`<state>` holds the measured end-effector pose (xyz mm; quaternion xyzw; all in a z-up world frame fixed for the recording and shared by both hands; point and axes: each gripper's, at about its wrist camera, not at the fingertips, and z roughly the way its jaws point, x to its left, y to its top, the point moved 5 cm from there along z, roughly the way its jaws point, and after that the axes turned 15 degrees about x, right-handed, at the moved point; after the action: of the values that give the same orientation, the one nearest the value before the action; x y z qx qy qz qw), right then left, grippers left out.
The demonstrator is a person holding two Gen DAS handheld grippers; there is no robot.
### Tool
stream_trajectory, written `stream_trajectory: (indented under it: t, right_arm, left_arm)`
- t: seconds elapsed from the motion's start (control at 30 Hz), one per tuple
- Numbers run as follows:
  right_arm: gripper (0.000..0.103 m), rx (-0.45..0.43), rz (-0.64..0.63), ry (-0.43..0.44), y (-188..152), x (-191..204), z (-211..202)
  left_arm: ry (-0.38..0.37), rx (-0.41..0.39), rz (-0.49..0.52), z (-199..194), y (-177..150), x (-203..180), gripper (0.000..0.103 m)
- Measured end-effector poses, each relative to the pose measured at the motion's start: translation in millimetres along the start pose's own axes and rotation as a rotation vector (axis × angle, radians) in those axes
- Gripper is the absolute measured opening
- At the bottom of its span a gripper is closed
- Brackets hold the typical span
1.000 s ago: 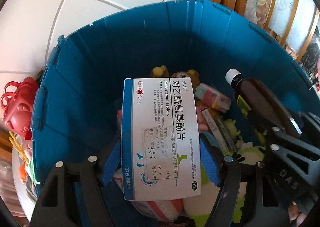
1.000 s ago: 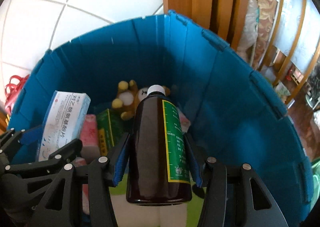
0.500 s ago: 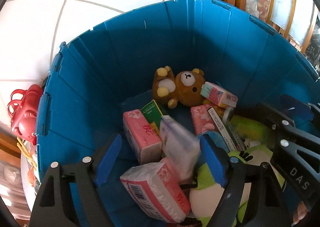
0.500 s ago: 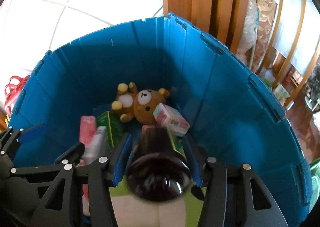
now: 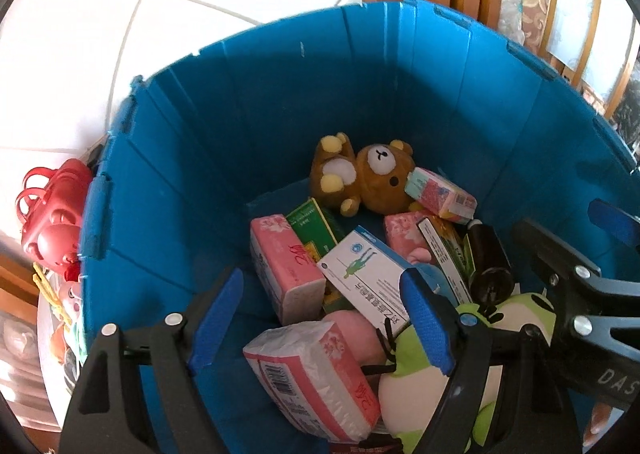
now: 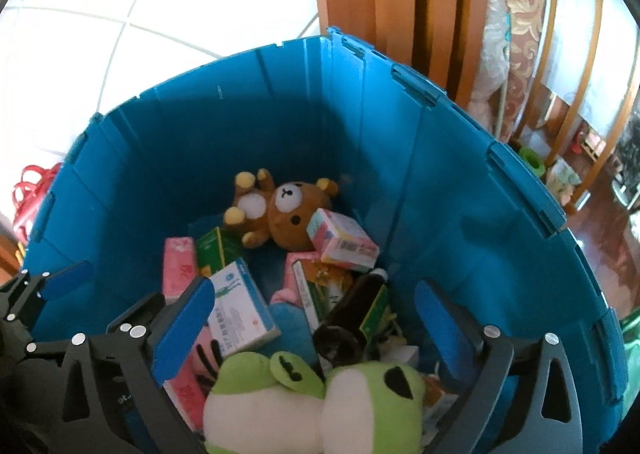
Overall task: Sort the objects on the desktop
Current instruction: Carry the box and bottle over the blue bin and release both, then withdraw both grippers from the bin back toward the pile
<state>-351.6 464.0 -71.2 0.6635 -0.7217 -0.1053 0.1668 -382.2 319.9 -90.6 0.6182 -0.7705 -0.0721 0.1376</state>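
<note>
Red plastic toys (image 5: 52,213) sat outside the bin at the far left, against its outer wall. Next came the blue bin (image 5: 280,101) itself, both grippers hanging over its mouth and pointing down into it. The left gripper (image 5: 320,318) had its jaws apart with nothing between them; below it lay a pink tissue pack (image 5: 284,270) and a second wrapped pack (image 5: 316,378). Just right of the pink pack, the white-and-blue medicine box (image 5: 364,274) rested tilted on the pile. Behind it, by the far wall, lay a brown bear plush (image 5: 368,181), a small pastel box (image 5: 440,195) touching its head. Further right, the dark brown bottle (image 6: 352,318) lay on its side among the boxes, base toward the camera, beside a green frog plush (image 6: 312,402). The right gripper (image 6: 316,322) had its jaws opening wide, pads clear of the bottle below.
</note>
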Motion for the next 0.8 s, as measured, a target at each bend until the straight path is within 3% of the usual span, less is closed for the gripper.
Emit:
stream_trajectory:
  t: [0.2, 0.43, 0.67, 0.8]
  right_arm:
    - [0.103, -0.04, -0.024, 0.053, -2.3, 7.9, -32.4]
    - [0.103, -0.161, -0.077, 0.121, -16.8, 35.9, -96.7]
    - [0.103, -0.253, -0.184, 0.2, -46.5, 91.6, -145.5]
    - [0.103, -0.296, -0.252, 0.24, -72.9, 133.6, -165.3]
  left_arm:
    - [-0.036, -0.047, -0.038, -28.4, -6.8, 15.6, 0.08]
    - [-0.062, -0.198, -0.085, -93.4, -31.6, 50.5, 0.08]
    - [-0.04, -0.345, -0.176, -137.3, -80.4, 105.5, 0.091]
    - [-0.012, -0.408, -0.247, -142.8, -118.5, 145.5, 0.092]
